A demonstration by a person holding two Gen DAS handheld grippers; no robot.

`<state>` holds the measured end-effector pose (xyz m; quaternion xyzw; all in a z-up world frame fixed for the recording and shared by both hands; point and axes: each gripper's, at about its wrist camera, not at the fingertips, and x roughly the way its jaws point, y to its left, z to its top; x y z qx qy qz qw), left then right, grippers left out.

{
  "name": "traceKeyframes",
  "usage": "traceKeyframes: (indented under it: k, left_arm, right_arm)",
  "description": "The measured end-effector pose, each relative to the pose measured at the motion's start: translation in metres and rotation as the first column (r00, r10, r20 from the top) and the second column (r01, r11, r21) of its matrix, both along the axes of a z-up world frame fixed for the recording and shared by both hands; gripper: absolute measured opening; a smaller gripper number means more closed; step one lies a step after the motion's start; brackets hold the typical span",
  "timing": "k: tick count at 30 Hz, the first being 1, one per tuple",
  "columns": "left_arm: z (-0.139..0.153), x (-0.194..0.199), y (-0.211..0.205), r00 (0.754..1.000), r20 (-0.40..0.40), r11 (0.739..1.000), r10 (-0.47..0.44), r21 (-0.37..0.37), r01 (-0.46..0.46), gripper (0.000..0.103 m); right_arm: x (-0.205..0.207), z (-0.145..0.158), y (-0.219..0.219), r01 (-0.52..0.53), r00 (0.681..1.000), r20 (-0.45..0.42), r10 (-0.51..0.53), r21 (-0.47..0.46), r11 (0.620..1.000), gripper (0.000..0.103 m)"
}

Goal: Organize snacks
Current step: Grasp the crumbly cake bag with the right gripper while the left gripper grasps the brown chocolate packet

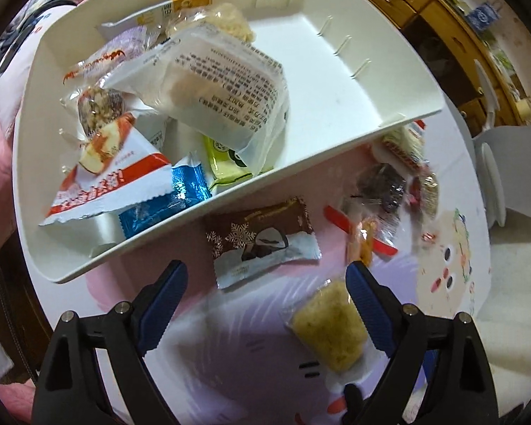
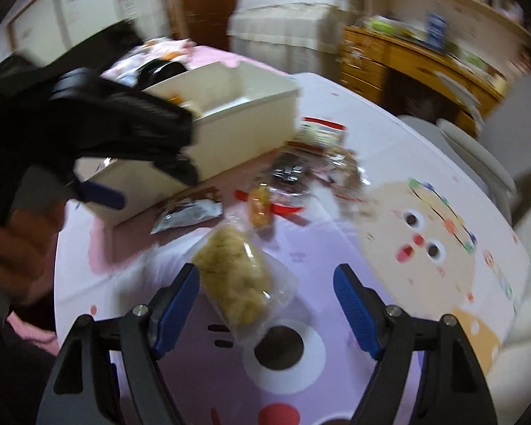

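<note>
A white bin (image 1: 340, 71) holds several wrapped snacks at its left end; its right half is bare. It also shows in the right wrist view (image 2: 244, 131). My left gripper (image 1: 267, 276) is open and empty above the table, just in front of the bin. A brown snowflake-printed packet (image 1: 265, 241) lies between its fingertips and the bin. A clear pack of yellow crisped rice (image 1: 331, 326) lies by its right finger. My right gripper (image 2: 265, 279) is open, with that rice pack (image 2: 235, 276) lying beside its left finger. The left gripper's blue pad (image 2: 102, 194) shows there too.
Loose snacks lie on the cartoon-printed tablecloth (image 2: 424, 241) right of the bin: a dark wrapped sweet (image 1: 384, 186), an orange candy pack (image 1: 363, 244), a red-and-white pack (image 2: 322, 131). A wooden desk (image 2: 407, 63) and white chairs (image 2: 478, 156) stand beyond the table.
</note>
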<state>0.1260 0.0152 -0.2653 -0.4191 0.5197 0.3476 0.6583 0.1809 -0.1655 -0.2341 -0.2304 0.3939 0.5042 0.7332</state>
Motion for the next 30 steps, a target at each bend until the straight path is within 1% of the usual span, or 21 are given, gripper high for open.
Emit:
traceKeyframes:
  k: [4, 8, 13, 18, 21, 22, 25, 27, 28, 30]
  left_arm:
    - [-0.013, 0.007, 0.004, 0.999, -0.026, 1.0, 0.024, -0.004, -0.024, 0.09]
    - [-0.026, 0.014, 0.008, 0.998, -0.061, 0.999, 0.036, -0.017, -0.037, 0.09]
    - [-0.039, 0.017, 0.014, 0.995, -0.085, 0.998, 0.057, -0.034, -0.06, 0.09]
    - [-0.049, 0.021, 0.021, 0.993, -0.097, 0.997, 0.062, -0.046, -0.067, 0.09]
    - [-0.053, 0.024, 0.027, 0.993, -0.099, 0.996, 0.071, -0.044, -0.076, 0.088]
    - [-0.055, 0.026, 0.029, 0.992, -0.106, 0.996, 0.07, -0.044, -0.075, 0.085]
    - [-0.059, 0.028, 0.033, 0.991, -0.118, 0.997, 0.064, -0.037, -0.068, 0.084]
    - [-0.059, 0.031, 0.033, 0.989, -0.132, 0.998, 0.06, -0.029, -0.064, 0.083]
    - [-0.059, 0.032, 0.032, 0.988, -0.14, 0.998, 0.06, -0.026, -0.065, 0.08]
    - [-0.06, 0.033, 0.03, 0.986, -0.155, 0.998, 0.056, -0.022, -0.06, 0.078]
  right_arm:
    - [-0.001, -0.016, 0.012, -0.085, 0.996, 0.031, 0.086, -0.043, 0.996, 0.08]
    - [0.002, -0.028, 0.02, -0.134, 0.99, 0.034, 0.137, -0.067, 0.989, 0.08]
    - [0.004, -0.037, 0.031, -0.192, 0.981, -0.016, 0.192, -0.069, 0.979, 0.08]
    - [-0.003, -0.045, 0.041, -0.237, 0.971, -0.037, 0.235, -0.078, 0.968, 0.08]
    - [-0.005, -0.05, 0.044, -0.231, 0.972, -0.05, 0.227, -0.078, 0.97, 0.08]
    - [-0.005, -0.051, 0.045, -0.224, 0.974, -0.057, 0.22, -0.077, 0.972, 0.08]
    - [-0.006, -0.051, 0.044, -0.202, 0.979, -0.052, 0.199, -0.069, 0.977, 0.076]
    - [-0.006, -0.052, 0.044, -0.189, 0.981, -0.054, 0.186, -0.069, 0.98, 0.074]
    - [-0.006, -0.051, 0.043, -0.177, 0.983, -0.055, 0.173, -0.068, 0.982, 0.073]
    - [-0.006, -0.051, 0.042, -0.153, 0.987, -0.048, 0.15, -0.068, 0.986, 0.063]
